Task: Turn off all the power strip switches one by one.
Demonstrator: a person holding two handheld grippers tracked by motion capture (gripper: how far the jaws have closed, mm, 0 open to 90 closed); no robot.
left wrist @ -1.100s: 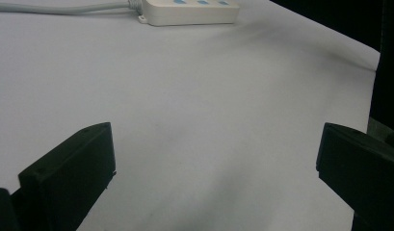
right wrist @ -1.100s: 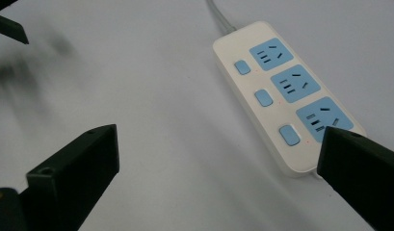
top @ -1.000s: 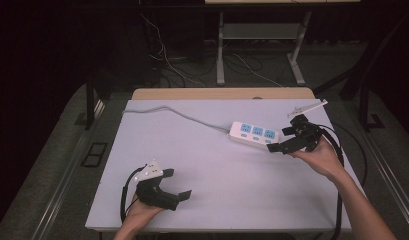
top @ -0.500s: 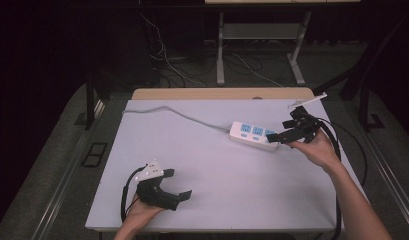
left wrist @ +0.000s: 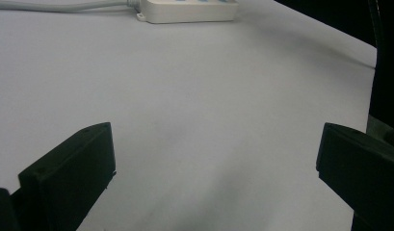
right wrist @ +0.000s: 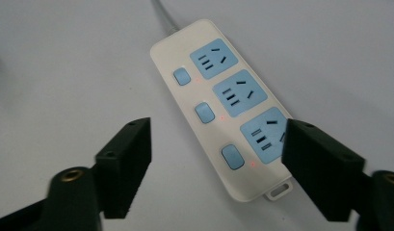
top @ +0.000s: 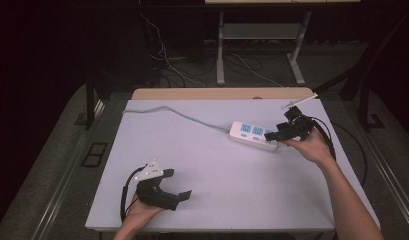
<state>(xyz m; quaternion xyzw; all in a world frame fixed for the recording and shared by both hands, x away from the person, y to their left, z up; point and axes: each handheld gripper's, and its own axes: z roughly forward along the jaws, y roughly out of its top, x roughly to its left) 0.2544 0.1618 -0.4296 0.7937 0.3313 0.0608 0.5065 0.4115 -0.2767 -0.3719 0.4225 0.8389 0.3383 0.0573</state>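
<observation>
Lying between spread jaws of right gripper (right wrist: 216,163) — power strip (right wrist: 223,103).

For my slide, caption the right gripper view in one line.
Open right gripper poised over the near end of a white power strip with three blue sockets, lying on the table.

The table (top: 232,170) was viewed from above and from the person's side, looking forward and down, with the floor beyond also taken in. The left gripper view was set low, just over the tabletop, and was aimed across it toward the distant power strip (left wrist: 187,8). The right gripper view was held close above that same strip (right wrist: 223,103), which was shared by all three views.
</observation>
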